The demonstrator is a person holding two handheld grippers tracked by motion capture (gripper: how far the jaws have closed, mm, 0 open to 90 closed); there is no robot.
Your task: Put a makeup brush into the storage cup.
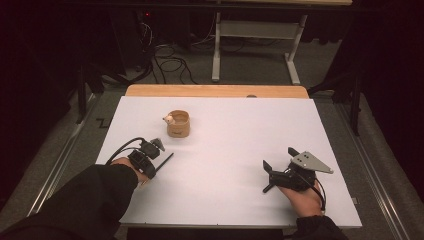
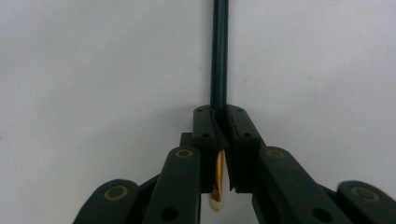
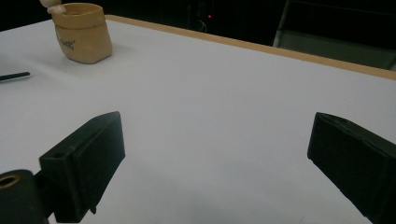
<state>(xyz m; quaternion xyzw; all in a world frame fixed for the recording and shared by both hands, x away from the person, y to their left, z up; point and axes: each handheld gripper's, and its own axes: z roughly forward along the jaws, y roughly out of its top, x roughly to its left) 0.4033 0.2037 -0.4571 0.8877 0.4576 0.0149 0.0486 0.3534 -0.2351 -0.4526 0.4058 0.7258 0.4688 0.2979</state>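
Here the left gripper (image 2: pixel 219 119) has its two black jaws clamped on a dark pencil (image 2: pixel 219 51). In the left gripper view the jaws meet around the shaft near its lower end; the dark shaft runs straight up and away from the jaw tips over the white surface, and a gold band with a pale tip, likely a ferrule and eraser, shows below, between the jaw bodies. In the high view the left gripper (image 1: pixel 159 165) lies low at the left of the white tabletop (image 1: pixel 225 150), held in the person's left hand (image 1: pixel 131 168), whose dark sleeve comes in from the bottom left corner. The pencil (image 1: pixel 165 161) slants out from the gripper toward the upper right, close to the tabletop.

The right gripper (image 3: pixel 215 154) has its jaws spread wide with nothing between them, just bare white surface. In the high view the right gripper (image 1: pixel 280 162) sits at the right of the table in the person's right hand (image 1: pixel 305 200), with the grey three-cornered plate on top, well apart from the left.

Beyond the left gripper, toward the far edge, stands a tan cup-shaped holder (image 1: pixel 178 124) with a small pale figure at its rim; the pencil's free end points roughly toward it but stays apart from it. The right gripper view shows the same holder (image 3: pixel 84 32) at upper left, upright, near the table's wooden edge strip (image 1: pixel 215 91).
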